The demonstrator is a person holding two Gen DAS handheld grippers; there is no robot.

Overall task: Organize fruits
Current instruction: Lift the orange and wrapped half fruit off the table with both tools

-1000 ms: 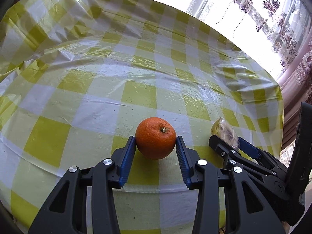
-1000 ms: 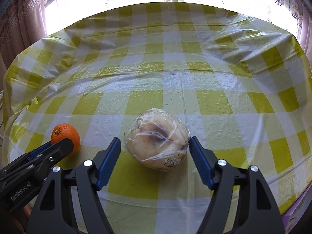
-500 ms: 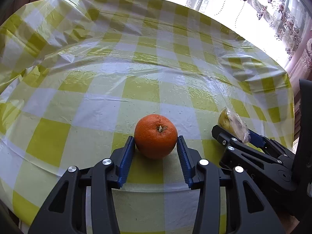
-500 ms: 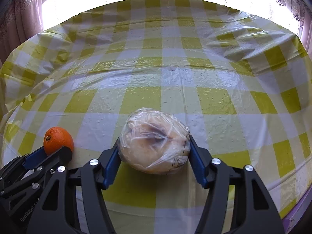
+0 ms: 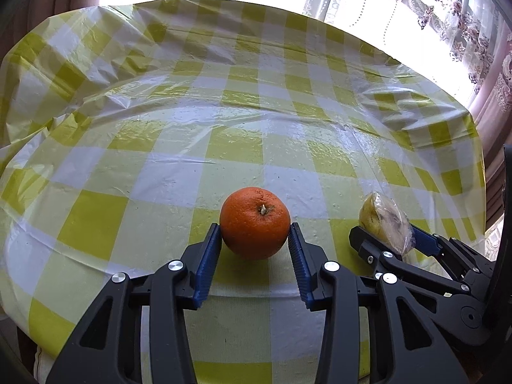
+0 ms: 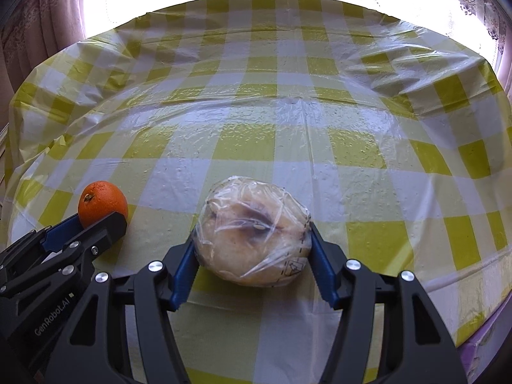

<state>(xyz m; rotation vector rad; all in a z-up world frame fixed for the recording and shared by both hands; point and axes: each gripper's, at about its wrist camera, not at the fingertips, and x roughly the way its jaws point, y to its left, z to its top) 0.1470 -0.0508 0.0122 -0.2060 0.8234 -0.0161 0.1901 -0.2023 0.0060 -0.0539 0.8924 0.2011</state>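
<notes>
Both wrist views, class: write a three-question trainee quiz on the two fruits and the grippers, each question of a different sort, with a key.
1. True or false: the right gripper is shut on the wrapped fruit.
2. Which fruit sits between the fingers of the left gripper? A) orange B) banana C) apple
3. Fill in: both fruits sit on a yellow-and-white checked ____.

Key
1. True; both pads press the plastic wrap.
2. A; the orange fills the gap, stem towards the camera.
3. tablecloth.
</notes>
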